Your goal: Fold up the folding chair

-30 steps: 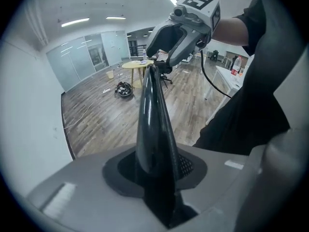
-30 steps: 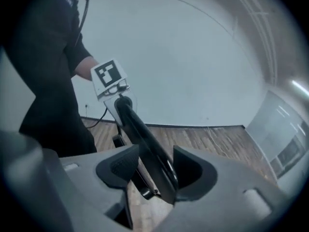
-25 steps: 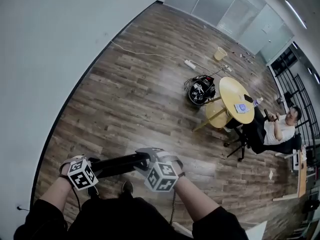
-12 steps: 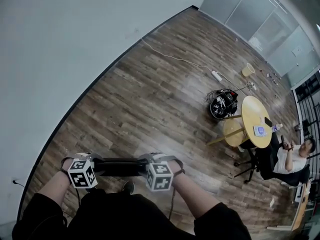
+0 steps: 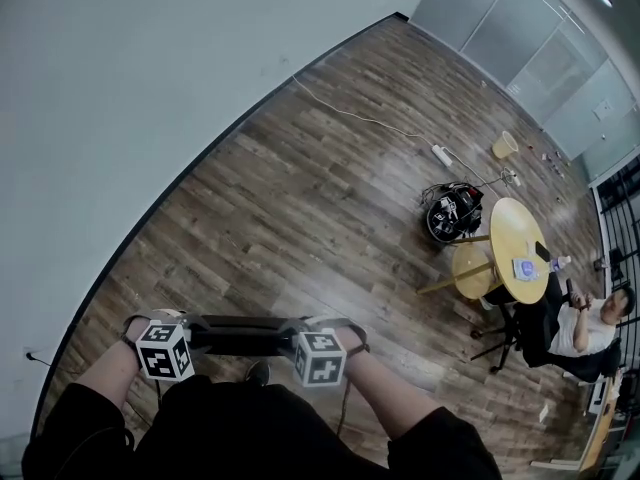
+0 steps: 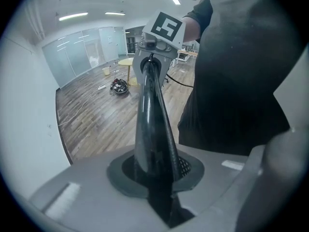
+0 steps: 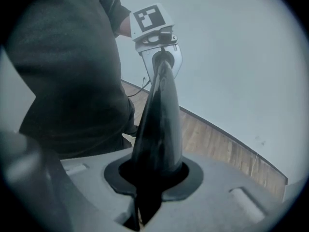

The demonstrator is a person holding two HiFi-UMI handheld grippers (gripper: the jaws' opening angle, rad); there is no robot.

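So here's where we're at: the folding chair [image 5: 240, 335] is right in front of us, close against our legs. From the head view all we see of it is one narrow black bar running left to right above the wood floor [image 5: 300, 198]. We can't tell from up there whether the seat is folded.

The left gripper [image 5: 186, 336] is on the left end of that bar and the right gripper [image 5: 300, 340] is on the right end, marker cubes facing up. Both sets of fingers have just been closing, and in each gripper view the glossy black bar sits squeezed between them, so both are clenched on the chair. Each gripper view looks straight down the bar to the other gripper at the far end.

Around us there's a white wall [image 5: 120, 88] on the left with a white cable [image 5: 340, 108] trailing along the floor. Well away on the right are a round yellow table [image 5: 520, 238], a seated person [image 5: 590, 328] and a small yellow bucket [image 5: 505, 145].
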